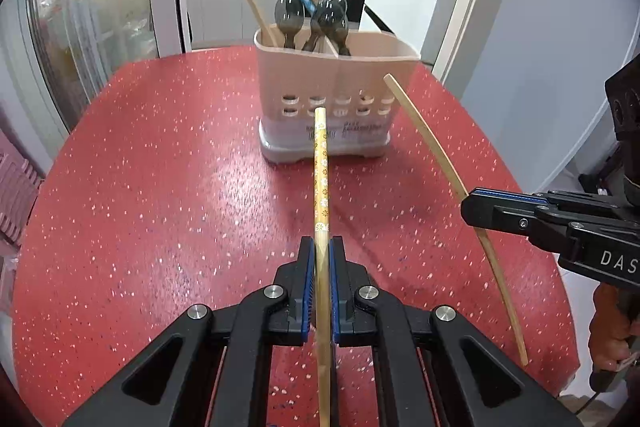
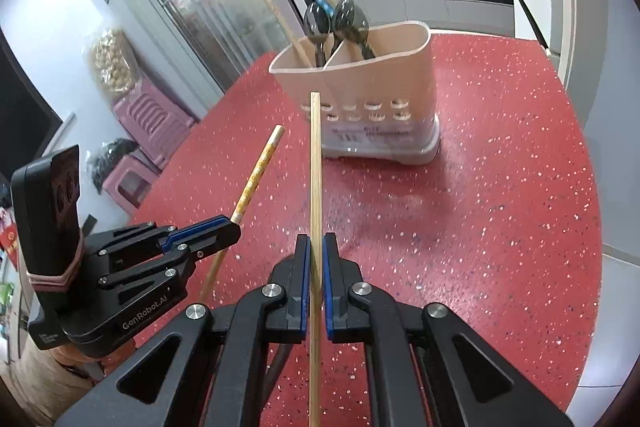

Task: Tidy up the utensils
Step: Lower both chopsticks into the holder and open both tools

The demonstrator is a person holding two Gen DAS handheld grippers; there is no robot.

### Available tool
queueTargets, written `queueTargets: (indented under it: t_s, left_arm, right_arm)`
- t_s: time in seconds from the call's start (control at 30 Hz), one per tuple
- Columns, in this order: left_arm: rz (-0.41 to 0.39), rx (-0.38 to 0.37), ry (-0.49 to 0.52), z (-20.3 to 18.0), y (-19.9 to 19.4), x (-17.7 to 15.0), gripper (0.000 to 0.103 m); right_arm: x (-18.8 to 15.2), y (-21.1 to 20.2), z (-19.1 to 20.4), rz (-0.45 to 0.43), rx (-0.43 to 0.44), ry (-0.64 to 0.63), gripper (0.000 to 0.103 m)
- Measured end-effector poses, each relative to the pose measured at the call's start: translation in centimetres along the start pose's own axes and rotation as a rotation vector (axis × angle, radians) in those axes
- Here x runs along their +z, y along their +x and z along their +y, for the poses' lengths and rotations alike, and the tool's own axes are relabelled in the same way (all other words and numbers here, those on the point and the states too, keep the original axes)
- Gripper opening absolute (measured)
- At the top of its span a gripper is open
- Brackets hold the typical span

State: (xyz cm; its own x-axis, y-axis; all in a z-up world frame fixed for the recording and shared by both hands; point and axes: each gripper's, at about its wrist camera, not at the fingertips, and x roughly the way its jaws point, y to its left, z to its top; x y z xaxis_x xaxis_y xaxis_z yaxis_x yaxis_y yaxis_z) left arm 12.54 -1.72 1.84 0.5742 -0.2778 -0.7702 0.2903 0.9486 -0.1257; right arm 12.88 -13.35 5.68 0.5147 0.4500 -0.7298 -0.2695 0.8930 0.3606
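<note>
Right now each gripper pinches one chopstick clear of the red speckled table (image 1: 160, 187): the left gripper (image 1: 323, 247) is clamped on a flower-patterned chopstick (image 1: 321, 171), the right gripper (image 2: 316, 243) on a plain bamboo chopstick (image 2: 315, 167). Ahead stands the pink divided utensil holder (image 1: 360, 75), already holding dark spoons (image 1: 290, 13) and chopsticks. Both sticks are held near mid-length, so either could pivot between the pads, strike the rim, or tip the light holder.
</note>
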Motion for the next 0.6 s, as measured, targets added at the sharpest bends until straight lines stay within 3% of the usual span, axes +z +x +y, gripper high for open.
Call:
queueTargets:
  t_s: [0.37, 0.6]
  left_arm:
    - [-0.114, -0.017, -0.054, 0.9, -2.3, 3.6, 0.032]
    - [-0.206, -0.013, -0.102, 2.5, -3.6, 7.6, 0.032]
  right_arm:
    - [3.6, -1.7, -1.0, -0.081, 0.002, 0.008, 0.006]
    - [7.4, -3.2, -1.1, -0.162, -0.017, -0.014, 0.006]
